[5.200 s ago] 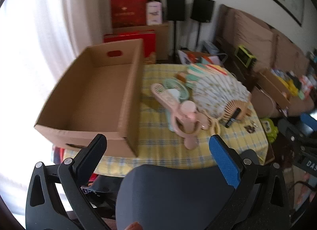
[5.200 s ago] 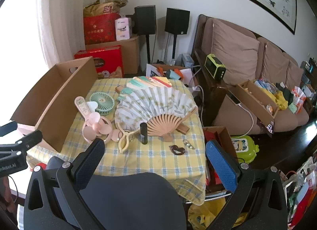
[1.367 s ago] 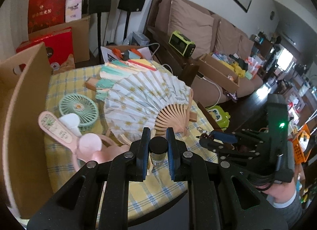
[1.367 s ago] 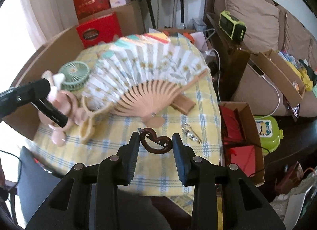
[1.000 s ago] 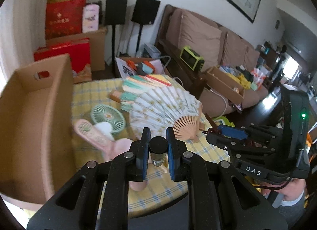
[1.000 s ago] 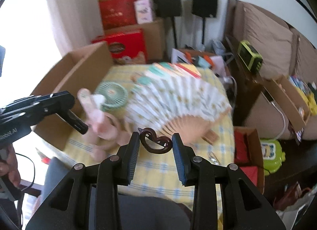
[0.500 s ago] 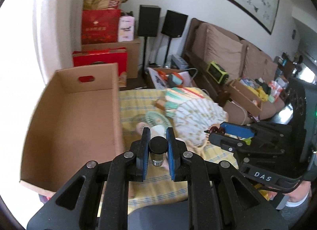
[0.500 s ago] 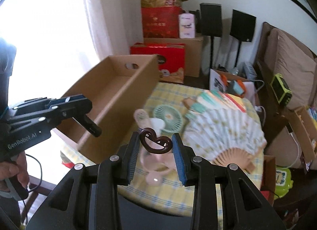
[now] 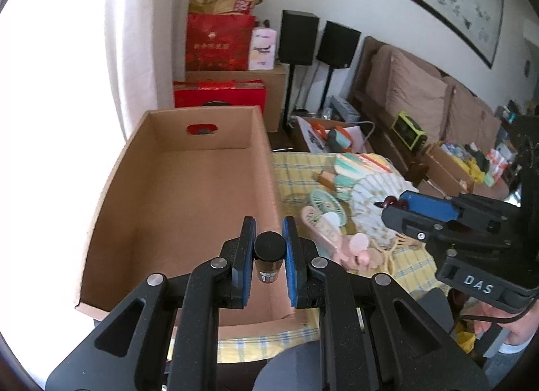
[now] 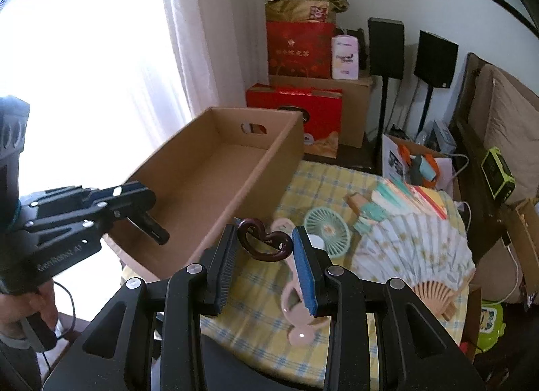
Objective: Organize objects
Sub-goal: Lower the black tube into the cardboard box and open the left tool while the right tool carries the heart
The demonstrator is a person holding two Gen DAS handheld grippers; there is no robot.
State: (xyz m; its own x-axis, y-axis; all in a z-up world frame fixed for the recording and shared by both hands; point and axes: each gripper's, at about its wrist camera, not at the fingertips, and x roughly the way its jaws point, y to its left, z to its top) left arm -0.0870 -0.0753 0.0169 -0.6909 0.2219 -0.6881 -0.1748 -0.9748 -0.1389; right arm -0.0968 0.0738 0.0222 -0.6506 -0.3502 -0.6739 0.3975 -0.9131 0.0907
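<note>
Your left gripper [image 9: 268, 254] is clamped on a small dark-capped bottle [image 9: 268, 258], held above the near end of the cardboard box [image 9: 175, 195], which shows nothing inside. Your right gripper [image 10: 264, 253] pinches a dark brown heart-shaped clip [image 10: 263, 240], poised over the yellow checked tablecloth [image 10: 323, 182] just right of the box's right wall.

Judged step: transport, both items due for deposit. The next move likely calls for lowering the bottle inside before you part the fingers, then bringing the clip left across the wall. The paper fan [image 10: 411, 242] and green mini fan [image 10: 326, 228] lie on the cloth, unsorted.
</note>
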